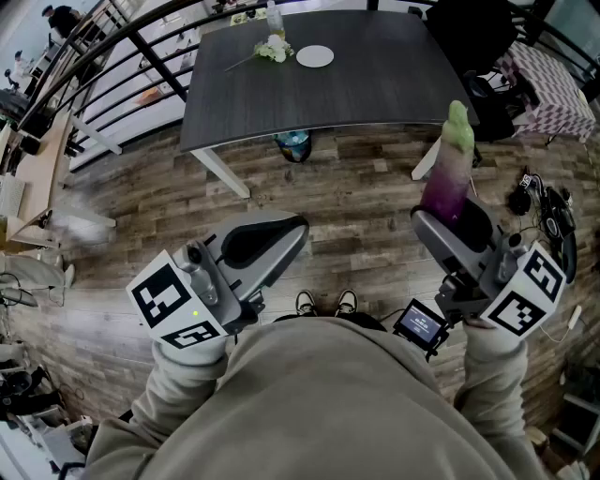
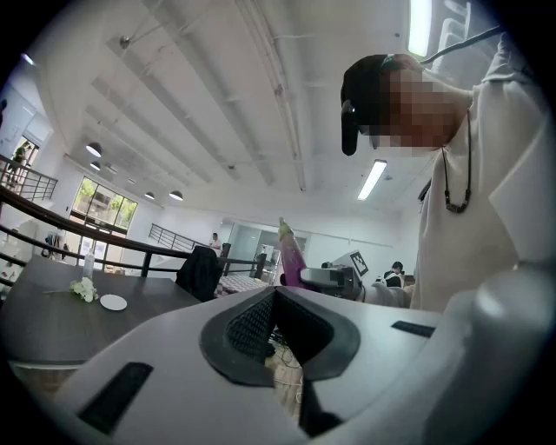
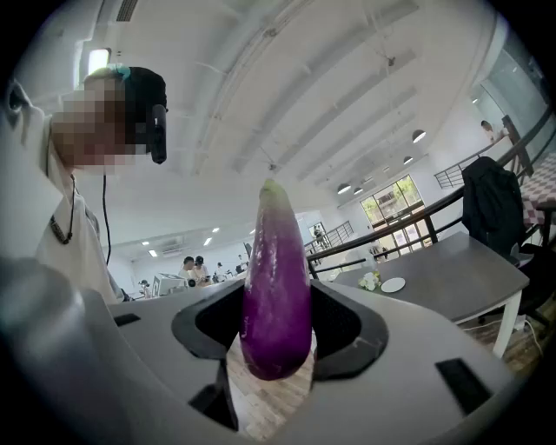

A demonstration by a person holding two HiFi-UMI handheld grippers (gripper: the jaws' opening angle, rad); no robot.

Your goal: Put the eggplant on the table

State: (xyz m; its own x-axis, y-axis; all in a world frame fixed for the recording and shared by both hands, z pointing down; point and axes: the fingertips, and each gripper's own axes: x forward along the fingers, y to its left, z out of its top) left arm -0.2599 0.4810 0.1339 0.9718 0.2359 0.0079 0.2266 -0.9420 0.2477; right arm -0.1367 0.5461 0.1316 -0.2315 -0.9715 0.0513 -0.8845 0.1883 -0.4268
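A long purple eggplant [image 1: 448, 173] with a pale green top stands upright between the jaws of my right gripper [image 1: 452, 223], which is shut on its lower part. In the right gripper view the eggplant [image 3: 276, 287] fills the gap between the jaws of the right gripper [image 3: 278, 313]. My left gripper [image 1: 279, 240] hangs at the left over the wooden floor, shut with nothing in it; its dark pads [image 2: 252, 326] meet at the tip. The dark grey table [image 1: 375, 84] stands ahead, a little beyond both grippers. From the left gripper view the eggplant [image 2: 291, 256] shows off to the right.
On the table's far side lie a white plate [image 1: 315, 56], a small bunch of white flowers [image 1: 274, 49] and a bottle [image 1: 274, 17]. A black jacket [image 1: 478, 37] hangs on a chair at the table's right end. Railings [image 1: 112, 56] run at the left, cables [image 1: 539, 202] lie at the right.
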